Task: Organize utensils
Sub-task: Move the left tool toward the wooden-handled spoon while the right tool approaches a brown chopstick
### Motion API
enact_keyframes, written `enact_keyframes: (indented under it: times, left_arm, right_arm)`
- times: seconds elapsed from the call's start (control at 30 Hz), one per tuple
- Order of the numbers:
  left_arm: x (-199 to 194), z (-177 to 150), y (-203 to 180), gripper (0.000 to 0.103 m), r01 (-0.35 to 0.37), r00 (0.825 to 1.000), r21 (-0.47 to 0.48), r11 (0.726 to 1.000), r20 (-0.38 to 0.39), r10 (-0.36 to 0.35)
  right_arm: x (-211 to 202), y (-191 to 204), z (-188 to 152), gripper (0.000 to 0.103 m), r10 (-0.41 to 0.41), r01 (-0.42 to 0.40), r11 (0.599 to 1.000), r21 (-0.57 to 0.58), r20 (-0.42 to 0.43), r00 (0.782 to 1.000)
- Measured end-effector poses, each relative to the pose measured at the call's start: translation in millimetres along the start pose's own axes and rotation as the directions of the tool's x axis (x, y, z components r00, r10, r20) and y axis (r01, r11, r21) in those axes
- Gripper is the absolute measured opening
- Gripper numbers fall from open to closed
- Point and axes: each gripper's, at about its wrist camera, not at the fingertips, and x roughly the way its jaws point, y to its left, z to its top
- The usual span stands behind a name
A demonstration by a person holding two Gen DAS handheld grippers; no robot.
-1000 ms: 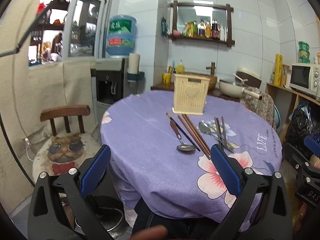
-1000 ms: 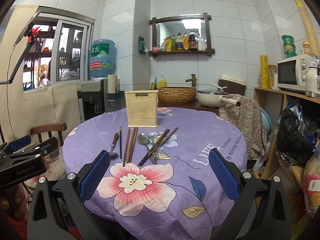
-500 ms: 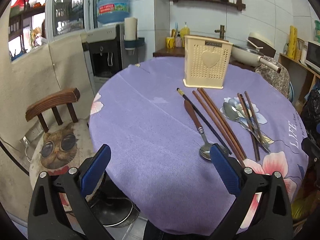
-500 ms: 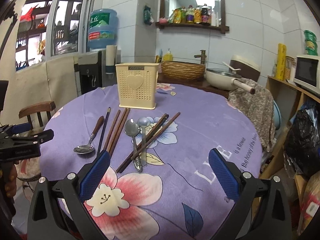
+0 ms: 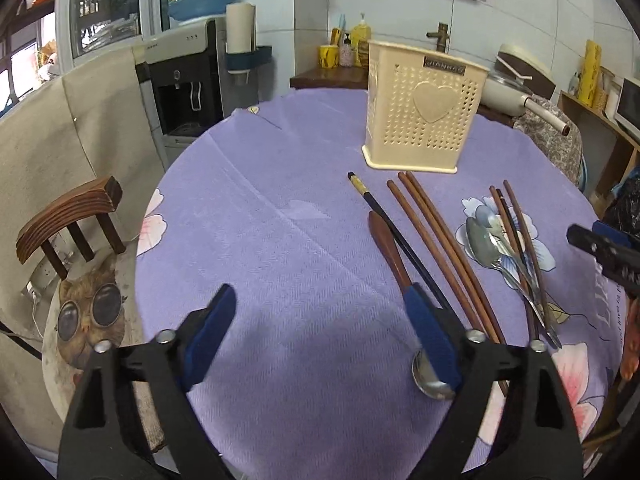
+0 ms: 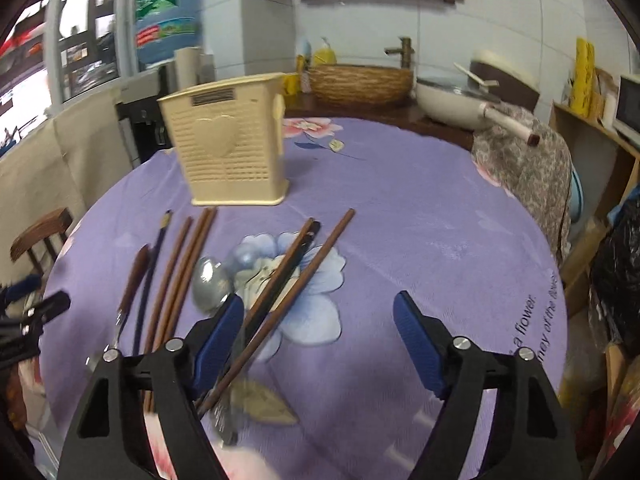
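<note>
Ahead of both spread, empty grippers, left (image 5: 320, 320) and right (image 6: 318, 326), slim wooden chopsticks (image 5: 440, 240) and a perforated cream holder (image 5: 424, 120) rest on woven purple floral tablecloth (image 5: 280, 240).

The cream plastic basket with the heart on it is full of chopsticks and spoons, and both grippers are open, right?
Not quite. The cream plastic basket with the heart holds no utensils that show; the brown wooden chopsticks and metal spoons lie on the purple tablecloth, as the left wrist view shows. Both the left gripper and right gripper are open.

The utensil holder (image 5: 424, 118) stands on the table (image 5: 280, 240) behind the chopsticks (image 5: 440, 240) and spoons (image 5: 486, 246).
</note>
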Motion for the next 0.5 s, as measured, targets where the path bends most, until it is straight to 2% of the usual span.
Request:
enact_keyframes:
  times: [0.03,0.13,0.27,0.33,0.43,0.5]
  left_arm:
    - [4.7,2.8,-0.2,0.068,0.004,1.0,-0.009,1.0,-0.018,-0.004]
    - [21.5,13.7,-1.9,0.058,0.048,0.996,-0.039,0.998,-0.075,-0.051]
    - [37.0,27.1,-13.8,0.051,0.09,0.988,-0.037,0.995,-0.119,-0.094]
    - [43.2,31.4,-21.4,0.043,0.094,0.986,-0.02,0.995,-0.135,-0.096]
    - [54.0,35.5,-31.4,0.039,0.121,0.977,-0.015,0.993,-0.176,-0.121]
    - [60.2,36.9,-36.0,0.037,0.114,0.976,-0.013,0.993,-0.185,-0.114]
  right_arm:
    - [7.1,-2.8,4.2,0.069,0.003,-0.002,1.0,0.025,-0.018,1.0]
    - [21.6,-3.1,12.9,0.066,0.008,-0.005,0.998,0.064,-0.046,0.999]
    - [27.2,0.9,14.7,0.066,0.025,-0.022,0.997,0.073,-0.045,0.999]
    - [28.8,0.4,15.2,0.066,0.027,-0.023,0.997,0.073,-0.047,0.999]
    - [30.9,-2.9,15.6,0.066,0.02,-0.017,0.997,0.07,-0.048,0.999]
    - [32.0,-5.9,17.2,0.066,0.021,-0.017,0.997,0.078,-0.049,0.999]
